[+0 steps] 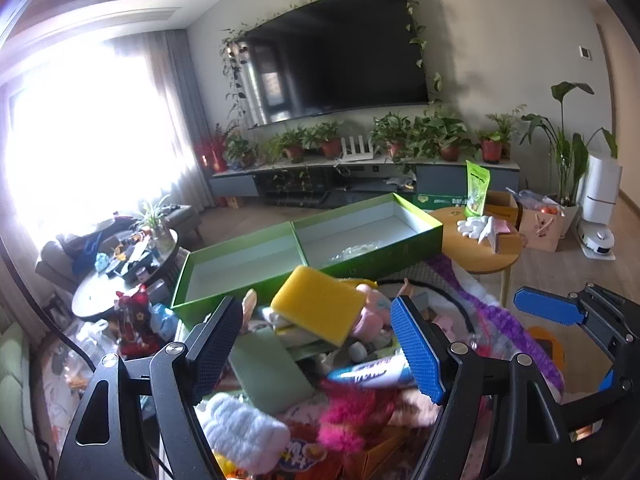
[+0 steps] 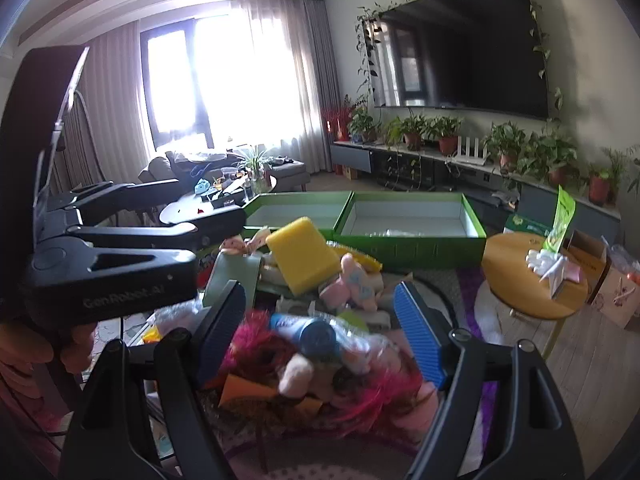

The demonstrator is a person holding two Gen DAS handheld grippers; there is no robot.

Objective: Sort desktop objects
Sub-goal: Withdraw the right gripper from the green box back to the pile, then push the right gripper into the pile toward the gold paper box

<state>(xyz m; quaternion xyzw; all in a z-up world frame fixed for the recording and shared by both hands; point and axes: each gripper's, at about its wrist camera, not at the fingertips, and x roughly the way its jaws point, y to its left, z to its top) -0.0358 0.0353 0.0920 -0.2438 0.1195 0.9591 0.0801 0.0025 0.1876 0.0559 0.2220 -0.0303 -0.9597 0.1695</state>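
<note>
A heap of mixed items lies under both grippers. On top of it rests a yellow sponge (image 1: 320,308) (image 2: 302,254), tilted. Beside it are a pink plush toy (image 1: 372,316) (image 2: 352,284), a blue-and-white tube (image 1: 372,372) (image 2: 316,334), a magenta fluffy toy (image 1: 352,416) (image 2: 256,344), a flat green pad (image 1: 268,372) and a white fluffy item (image 1: 244,432). Behind the heap stands a green box (image 1: 360,268) (image 2: 408,246) with two compartments; clear wrapping lies in the right one. My left gripper (image 1: 316,308) hovers open over the sponge. My right gripper (image 2: 320,292) hangs open above the tube, holding nothing.
A round wooden side table (image 1: 500,264) (image 2: 516,284) to the right carries a white glove and a green bag. A dark round coffee table (image 1: 96,296) with clutter sits to the left. Potted plants line the TV cabinet (image 1: 360,164) at the back.
</note>
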